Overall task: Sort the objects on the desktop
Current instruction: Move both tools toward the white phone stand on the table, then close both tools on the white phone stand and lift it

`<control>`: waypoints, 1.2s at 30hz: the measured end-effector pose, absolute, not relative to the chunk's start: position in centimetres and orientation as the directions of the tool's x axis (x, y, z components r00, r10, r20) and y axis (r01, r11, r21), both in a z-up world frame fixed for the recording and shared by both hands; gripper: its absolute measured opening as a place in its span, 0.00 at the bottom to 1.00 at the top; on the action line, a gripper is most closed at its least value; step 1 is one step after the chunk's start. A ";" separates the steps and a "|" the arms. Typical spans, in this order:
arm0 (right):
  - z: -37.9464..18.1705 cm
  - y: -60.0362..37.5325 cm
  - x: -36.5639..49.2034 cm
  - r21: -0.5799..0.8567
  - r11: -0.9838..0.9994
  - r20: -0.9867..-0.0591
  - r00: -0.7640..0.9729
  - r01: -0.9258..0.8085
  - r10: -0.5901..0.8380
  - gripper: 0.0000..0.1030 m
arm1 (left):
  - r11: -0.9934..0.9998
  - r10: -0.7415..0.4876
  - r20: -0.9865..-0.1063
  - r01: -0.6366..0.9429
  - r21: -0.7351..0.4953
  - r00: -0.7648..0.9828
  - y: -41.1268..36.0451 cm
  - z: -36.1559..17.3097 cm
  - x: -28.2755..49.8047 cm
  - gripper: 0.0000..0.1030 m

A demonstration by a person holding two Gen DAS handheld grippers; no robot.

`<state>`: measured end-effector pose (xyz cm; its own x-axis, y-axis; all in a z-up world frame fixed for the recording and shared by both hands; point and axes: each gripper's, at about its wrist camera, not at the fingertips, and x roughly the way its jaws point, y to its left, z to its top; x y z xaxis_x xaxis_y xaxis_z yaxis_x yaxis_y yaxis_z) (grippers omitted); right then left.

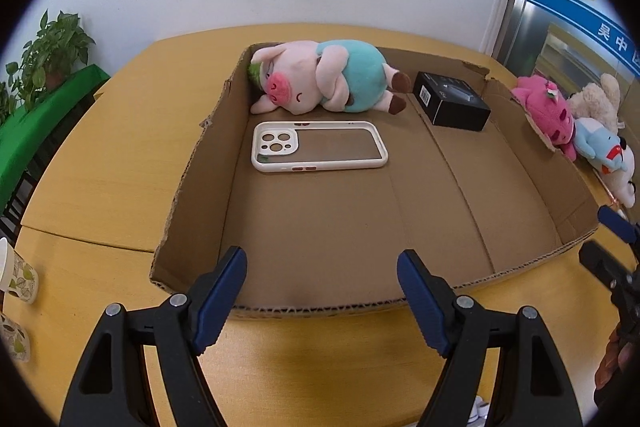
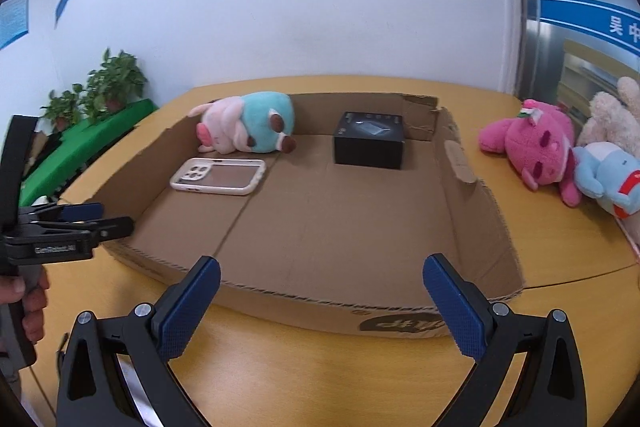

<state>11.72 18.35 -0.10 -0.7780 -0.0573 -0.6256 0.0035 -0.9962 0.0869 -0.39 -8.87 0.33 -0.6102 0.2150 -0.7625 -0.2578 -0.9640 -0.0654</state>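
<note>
Both your grippers, left gripper (image 1: 322,291) & right gripper (image 2: 320,303), hang wide open w/ nothing held, just short of the cardboard tray (image 1: 192,195). You look to be btwn picks. In the tray: phone case (image 1: 320,145) nearest, then pig plush (image 1: 320,77) at the far-left corner & black box (image 1: 452,101) at far right. Next likely the pink plush (image 2: 532,147) or blue plush (image 2: 610,179), lying outside the tray to the right w/ a beige plush (image 2: 612,115) behind. Swing right gripper over there.

Both the left tongs (image 1: 322,297) and right tongs (image 2: 322,305) gape wide, holding nothing.
</note>
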 end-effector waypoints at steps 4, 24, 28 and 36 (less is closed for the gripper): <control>0.4 17.8 13.4 0.136 -0.988 -0.634 -0.759 0.077 -0.146 1.00 | -0.959 0.240 -0.728 -0.272 -0.076 -0.642 -9.2 2.6 1.6 0.75; -8.3 12.4 17.2 0.251 -0.930 -0.797 -0.488 0.269 -0.357 0.53 | -0.906 0.333 -0.855 -0.386 -0.173 -0.398 -8.8 -2.8 10.4 0.76; -8.4 14.4 17.6 0.234 -0.953 -0.804 -0.514 0.190 -0.300 0.43 | -0.892 0.340 -0.871 -0.415 -0.179 -0.355 -7.2 -3.5 10.5 0.76; -8.0 17.6 19.1 0.201 -0.979 -0.812 -0.554 0.027 -0.182 0.41 | -0.852 0.362 -0.891 -0.485 -0.196 -0.275 -3.3 -4.3 10.4 0.75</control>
